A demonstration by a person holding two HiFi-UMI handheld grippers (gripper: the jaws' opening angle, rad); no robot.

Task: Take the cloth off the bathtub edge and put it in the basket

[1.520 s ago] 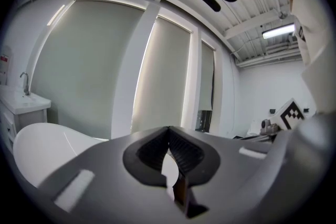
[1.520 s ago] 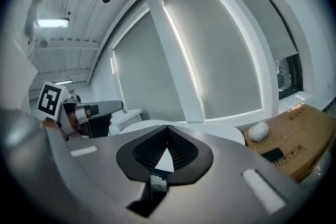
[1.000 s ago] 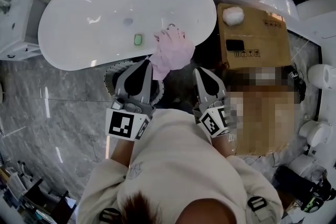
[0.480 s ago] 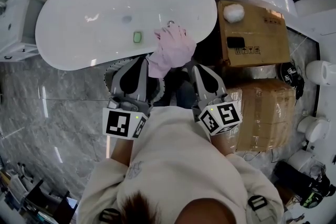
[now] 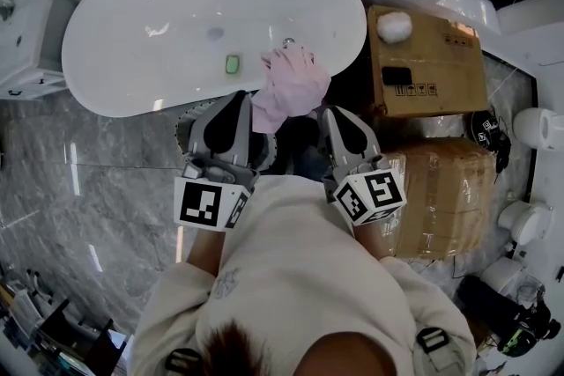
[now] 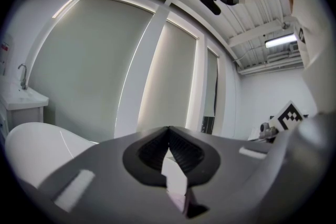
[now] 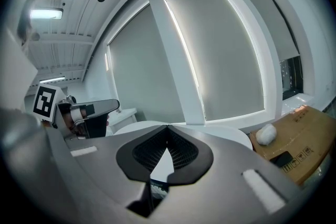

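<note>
Pink cloth [image 5: 289, 88] drapes the bathtub edge [image 5: 141, 99] in head view; gripper views show left tool [image 6: 168, 128], right tool [image 7: 168, 127] closed, empty.

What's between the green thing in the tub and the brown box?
The pink cloth, draped over the tub edge; the head view shows it.

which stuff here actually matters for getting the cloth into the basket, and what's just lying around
For the job:
pink cloth
bathtub, whose edge it hangs over
basket

Just lying about:
green item inside the tub
cardboard box
white ball on that box
</note>
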